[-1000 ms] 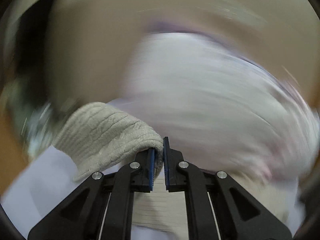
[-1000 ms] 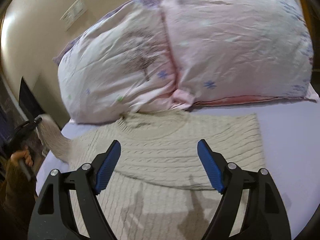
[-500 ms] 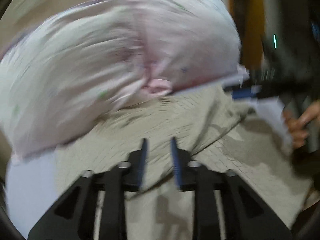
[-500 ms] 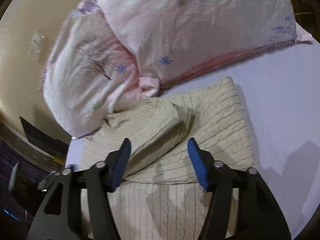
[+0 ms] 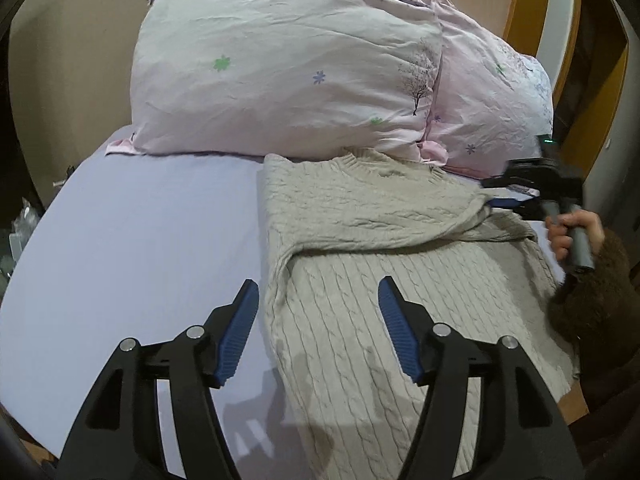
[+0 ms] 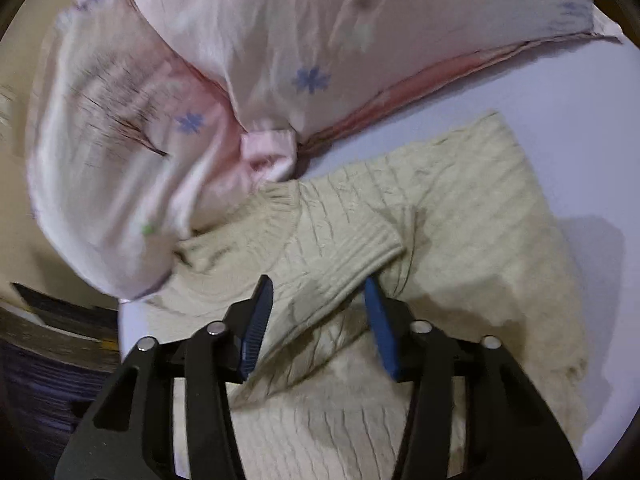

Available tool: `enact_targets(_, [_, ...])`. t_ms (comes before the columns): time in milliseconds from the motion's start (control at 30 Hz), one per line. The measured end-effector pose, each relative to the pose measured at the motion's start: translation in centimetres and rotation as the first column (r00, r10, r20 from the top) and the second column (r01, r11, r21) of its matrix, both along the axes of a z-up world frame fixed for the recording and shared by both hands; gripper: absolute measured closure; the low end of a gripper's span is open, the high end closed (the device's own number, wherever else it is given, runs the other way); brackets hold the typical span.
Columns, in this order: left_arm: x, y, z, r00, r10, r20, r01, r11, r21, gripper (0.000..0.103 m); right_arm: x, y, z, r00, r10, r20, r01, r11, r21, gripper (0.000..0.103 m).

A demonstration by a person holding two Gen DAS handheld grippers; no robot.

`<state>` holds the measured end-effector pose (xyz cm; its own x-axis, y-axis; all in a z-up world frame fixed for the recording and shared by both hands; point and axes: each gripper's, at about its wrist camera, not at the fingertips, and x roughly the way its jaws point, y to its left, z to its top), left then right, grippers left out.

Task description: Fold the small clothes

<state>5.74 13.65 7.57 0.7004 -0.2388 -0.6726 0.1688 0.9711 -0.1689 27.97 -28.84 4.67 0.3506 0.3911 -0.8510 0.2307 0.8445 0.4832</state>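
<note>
A cream cable-knit sweater (image 5: pixel 372 280) lies flat on the lilac bedsheet (image 5: pixel 140 248), one sleeve folded across its chest. My left gripper (image 5: pixel 318 300) is open and empty, hovering over the sweater's left edge. In the right wrist view the sweater (image 6: pixel 460 248) fills the middle, and the folded sleeve's ribbed cuff (image 6: pixel 360 252) lies between the blue pads of my right gripper (image 6: pixel 320 300), whose jaws stand apart around it. The right gripper also shows in the left wrist view (image 5: pixel 500 202), at the sleeve's end on the sweater's right side, held by a hand (image 5: pixel 572 232).
Two pink flowered pillows (image 5: pixel 288 68) (image 5: pixel 488 92) lean against the wall behind the sweater's collar. In the right wrist view the pillows (image 6: pixel 200 80) are close above the gripper. The bed's left edge (image 5: pixel 24 248) drops to a dark floor. A wooden door frame (image 5: pixel 520 0) stands at the right.
My left gripper let go of the sleeve, opened and drew back to the sweater's left side. The sleeve now lies folded across the chest. My right gripper moved in and narrowed around the cuff.
</note>
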Motion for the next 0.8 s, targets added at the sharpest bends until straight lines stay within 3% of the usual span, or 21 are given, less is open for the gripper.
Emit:
enact_targets(100, [-1.1, 0.3, 0.2, 1.0, 0.0, -0.005, 0.0, 1.0, -0.001, 0.04, 0.2, 0.0, 0.6, 0.998, -0.014, 0.065, 0.014, 1.0, 0.01, 0.097])
enact_targets(233, [-3.6, 1.7, 0.5, 0.999, -0.033, 0.013, 0.034, 0.998, -0.056, 0.04, -5.0, -3.6, 4.5, 0.967, -0.082, 0.241, 0.072, 0.996, 0.047, 0.097])
enact_targets(300, [-4.9, 2.7, 0.1, 0.999, -0.05, 0.01, 0.051, 0.992, -0.114, 0.04, -7.9, -5.2, 4.2, 0.969, -0.11, 0.223, 0.111, 0.994, 0.006, 0.091])
enact_targets(367, [-6.4, 4.0, -0.6, 0.997, -0.076, -0.007, 0.074, 0.978, -0.196, 0.04, -10.5, -6.6, 3.3, 0.977, -0.107, 0.183, 0.118, 0.992, -0.049, 0.073])
enact_targets(400, [-7.1, 4.5, -1.1, 0.996, -0.091, -0.018, 0.084, 0.969, -0.232, 0.039, -12.6, -7.7, 3.0, 0.981, -0.102, 0.168, 0.111, 0.993, -0.048, 0.048])
enact_targets(433, [-8.1, 5.1, -1.8, 0.993, -0.113, -0.041, 0.098, 0.958, -0.268, 0.036, -14.3, -8.5, 3.1, 0.98, -0.098, 0.175, 0.105, 0.994, -0.031, 0.032])
enact_targets(567, [-10.7, 5.7, -4.3, 0.976, -0.181, -0.124, 0.133, 0.938, -0.321, 0.029, -22.2, -11.0, 3.9, 0.977, 0.012, 0.212, -0.015, 1.0, 0.014, 0.028])
enact_targets(667, [-12.4, 5.5, -6.3, 0.958, -0.234, -0.163, 0.158, 0.911, -0.38, 0.025, -28.3, -13.2, 2.9, 0.984, 0.123, 0.131, -0.14, 0.982, 0.127, 0.028])
enact_targets(800, [-12.8, 5.2, -8.9, 0.944, -0.256, -0.21, 0.134, 0.876, -0.464, 0.022, -33.1, -14.3, 1.2, 0.986, 0.162, 0.025, -0.164, 0.962, 0.217, 0.028])
